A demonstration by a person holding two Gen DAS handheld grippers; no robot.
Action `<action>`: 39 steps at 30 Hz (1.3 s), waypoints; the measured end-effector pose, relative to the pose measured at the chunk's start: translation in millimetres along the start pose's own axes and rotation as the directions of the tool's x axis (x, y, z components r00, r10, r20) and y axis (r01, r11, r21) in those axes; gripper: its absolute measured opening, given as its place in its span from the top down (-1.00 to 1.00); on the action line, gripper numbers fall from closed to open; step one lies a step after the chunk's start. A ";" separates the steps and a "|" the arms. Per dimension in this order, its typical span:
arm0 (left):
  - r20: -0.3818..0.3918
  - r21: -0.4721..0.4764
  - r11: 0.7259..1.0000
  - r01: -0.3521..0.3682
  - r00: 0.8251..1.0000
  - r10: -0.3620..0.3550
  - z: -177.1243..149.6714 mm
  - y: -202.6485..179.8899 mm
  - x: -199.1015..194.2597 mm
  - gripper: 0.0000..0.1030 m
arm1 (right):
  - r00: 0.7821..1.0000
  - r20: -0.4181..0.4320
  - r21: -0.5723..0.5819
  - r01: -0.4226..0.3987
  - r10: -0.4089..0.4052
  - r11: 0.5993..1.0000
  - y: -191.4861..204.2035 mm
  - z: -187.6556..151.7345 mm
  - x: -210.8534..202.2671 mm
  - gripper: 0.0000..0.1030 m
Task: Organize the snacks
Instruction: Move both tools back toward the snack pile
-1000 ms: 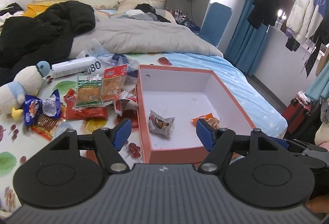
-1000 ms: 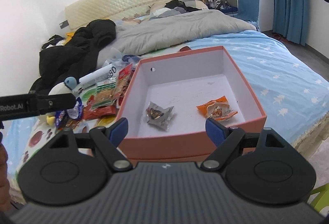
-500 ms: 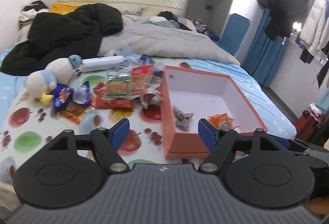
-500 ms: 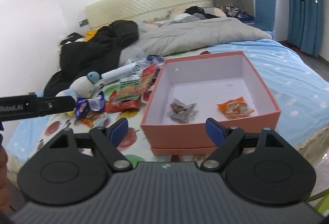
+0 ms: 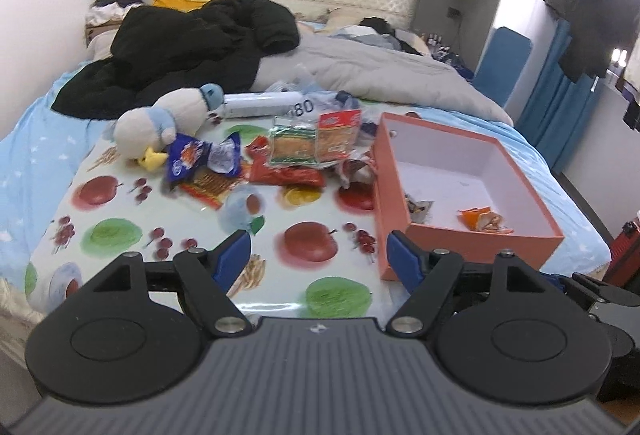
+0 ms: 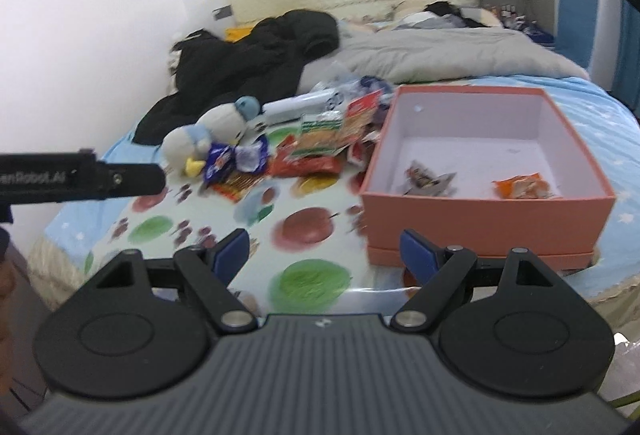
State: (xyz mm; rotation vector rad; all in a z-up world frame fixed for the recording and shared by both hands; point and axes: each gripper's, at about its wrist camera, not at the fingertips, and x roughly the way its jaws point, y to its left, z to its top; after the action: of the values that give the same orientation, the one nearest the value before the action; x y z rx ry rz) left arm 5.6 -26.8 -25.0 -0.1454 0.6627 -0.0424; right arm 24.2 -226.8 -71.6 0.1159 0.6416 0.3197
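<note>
Fruit-print cloth is covering the foot of a bed, and the snacks are lying on it in a loose pile toward 12 o'clock from the left gripper. That gripper is hanging over the cloth with its jaws standing apart and nothing between them. The right gripper is likewise spread wide and carrying nothing; its view is blurred. An orange box is sitting at 2 o'clock of the left gripper, touching the right fringe of the pile.

Risks, as I am judging them: the packets are overlapping, so a grab into the heap is likely to be catching two at once or pinching only a crinkly edge that slips free on the lift. The clear wrappers near the box wall are looking thin and slick, and a jaw is apt to be sliding off them. The plush toy at 11 o'clock is touching the blue packet, so a reach there could be dragging the toy along. The box is sitting close to the bed's edge, and a push against its wall could be nudging it off.

Counts:
- one box, with two packets already inside: a silver one and an orange one;
- one plush toy;
- one white tube behind the pile;
- roughly seven or eight packets outside the box; the overlap is keeping me from an exact number.
</note>
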 end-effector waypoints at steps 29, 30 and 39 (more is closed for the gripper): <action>-0.159 -0.104 0.970 -0.220 0.966 0.203 60.4 170.4 240.2 -0.53 | 0.992 -0.126 -0.181 -0.003 -0.020 0.983 51.4 37.8 221.3 -0.42; -0.163 -0.101 0.970 -0.222 0.965 0.204 61.8 175.3 252.4 -0.53 | 0.991 -0.130 -0.181 0.002 -0.026 0.983 50.0 38.9 231.5 -0.44; -0.178 -0.043 0.966 -0.255 0.953 0.244 72.5 207.6 336.1 -0.50 | 0.981 -0.162 -0.177 0.078 -0.107 0.981 34.4 47.6 322.1 -0.52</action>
State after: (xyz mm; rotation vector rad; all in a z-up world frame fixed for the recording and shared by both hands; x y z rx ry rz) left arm 313.6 158.4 -204.2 -0.1206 0.8507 0.2125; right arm 287.1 -89.1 -209.9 -0.1060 0.7838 0.2952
